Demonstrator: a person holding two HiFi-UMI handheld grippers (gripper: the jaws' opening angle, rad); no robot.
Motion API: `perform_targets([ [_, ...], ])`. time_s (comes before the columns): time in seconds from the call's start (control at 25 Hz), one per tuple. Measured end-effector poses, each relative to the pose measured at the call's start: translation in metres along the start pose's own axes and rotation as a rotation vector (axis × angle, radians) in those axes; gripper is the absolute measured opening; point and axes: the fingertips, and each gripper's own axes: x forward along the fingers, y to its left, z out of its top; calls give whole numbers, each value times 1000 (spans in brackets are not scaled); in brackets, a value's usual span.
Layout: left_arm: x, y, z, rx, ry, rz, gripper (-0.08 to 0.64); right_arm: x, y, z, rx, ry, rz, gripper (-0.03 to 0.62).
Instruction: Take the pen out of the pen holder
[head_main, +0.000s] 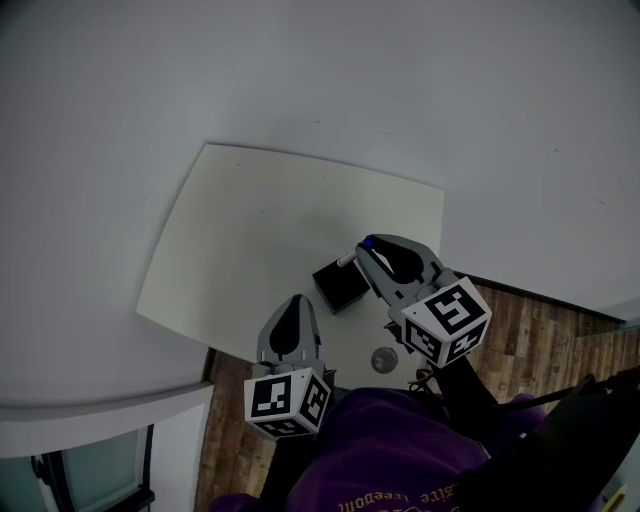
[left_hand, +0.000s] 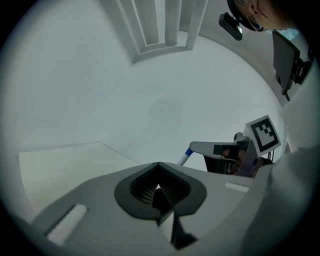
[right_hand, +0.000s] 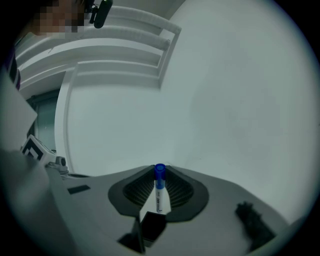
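A white pen with a blue cap (right_hand: 159, 192) stands upright between the pads of my right gripper (right_hand: 159, 176), which is shut on it. From the head view, the pen (head_main: 355, 255) sticks out of the right gripper (head_main: 368, 248) just above and to the right of the black pen holder (head_main: 338, 286) on the white table (head_main: 250, 230). A dark square shows just under the pen's lower end in the right gripper view. My left gripper (head_main: 297, 302) hovers near the table's front edge, left of the holder, jaws together and empty (left_hand: 159, 189). It sees the pen (left_hand: 184, 157) in the right gripper (left_hand: 200, 148).
A small round grey object (head_main: 384, 359) lies on the table near its front edge, right of the left gripper. Wooden floor (head_main: 525, 330) shows beyond the table's right side. The person's purple clothing (head_main: 400, 460) fills the bottom of the head view.
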Motion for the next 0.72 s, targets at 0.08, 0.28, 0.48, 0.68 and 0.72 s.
perform_targets([
  [0.08, 0, -2, -1, 0, 1, 0, 8, -2, -1, 1, -1, -5, -1, 74],
  [0.28, 0, 0, -1, -4, 3, -1, 8, 0, 0, 2, -6, -1, -8, 74],
  [0.48, 1, 0, -1, -4, 4, -3, 8, 0, 0, 1, -8, 4, -8, 72],
  [0.68, 1, 0, -1, -5, 4, -3, 8, -1, 0, 2, -11, 3, -11, 72],
  [0.72, 1, 0, -1, -5, 4, -3, 8, -1, 0, 2, -11, 2, -11, 73],
])
